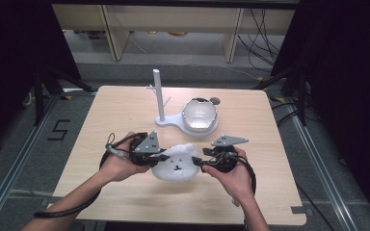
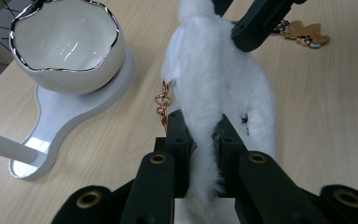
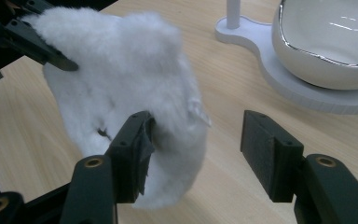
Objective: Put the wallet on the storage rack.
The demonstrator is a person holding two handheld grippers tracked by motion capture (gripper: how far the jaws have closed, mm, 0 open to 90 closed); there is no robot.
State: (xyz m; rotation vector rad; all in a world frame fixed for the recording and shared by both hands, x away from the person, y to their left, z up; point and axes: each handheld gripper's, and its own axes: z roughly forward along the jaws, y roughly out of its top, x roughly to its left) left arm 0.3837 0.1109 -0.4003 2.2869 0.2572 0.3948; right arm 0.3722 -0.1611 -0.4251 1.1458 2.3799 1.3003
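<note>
Hands come in from the bottom edge of the high view, each one wrapped around a gripper, and between them sits a fluffy white pouch point(image 1: 176, 163) with a tiny face stitched on it, near the front middle of the wooden table point(image 1: 125, 108). Left gripper point(image 1: 163, 157) is pinching the pouch's left edge, and in the left gripper view you can see the two black jaws squeezed tight on a thin fold of white fur, with a small gold clasp point(image 2: 162, 100) dangling just beside them. Right gripper point(image 1: 196, 162) is at the pouch's right side with its jaws spread wide; in the right gripper view one jaw is tucked up against the fur and the other stands clear over bare table, so it's not gripping anything. Bit further back there's a shiny white bowl point(image 1: 200, 114) with a wavy silver rim, sitting on a white base point(image 1: 171, 122) that also carries a thin upright post point(image 1: 158, 94) with little side pegs. Tiny brown charm point(image 2: 305, 33) lies on the table past the pouch in the left gripper view.
</note>
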